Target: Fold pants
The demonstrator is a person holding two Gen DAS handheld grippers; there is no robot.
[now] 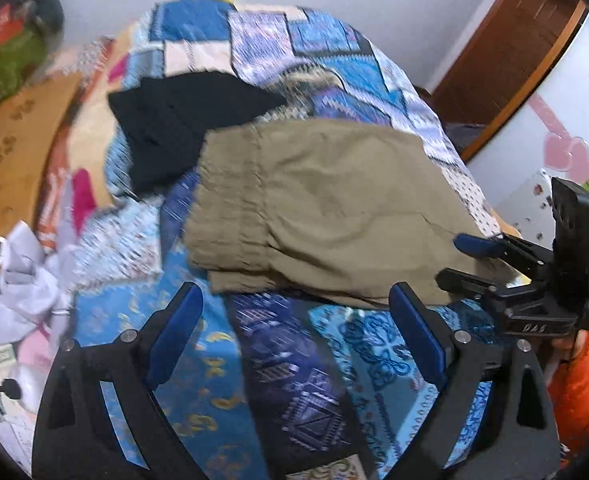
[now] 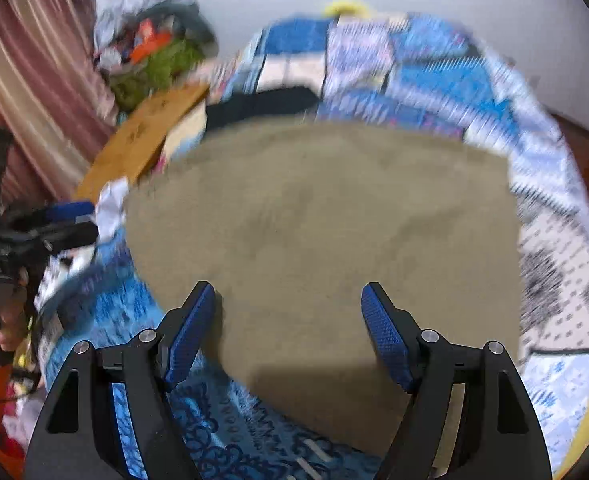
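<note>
Patchwork blue quilt [image 1: 198, 360] covers the bed, and the khaki pants [image 1: 326, 208] lie on it in a compact folded rectangle, waistband to the left. Both the left tool [image 1: 294, 336] and right tool [image 2: 290, 332] hover spread apart, gripping nothing. Folding looks nearly finished; perhaps one more fold or smoothing remains.

One khaki pants [image 1: 326, 204], one black garment [image 1: 174, 128], one patchwork quilt [image 1: 254, 360], two grippers
</note>
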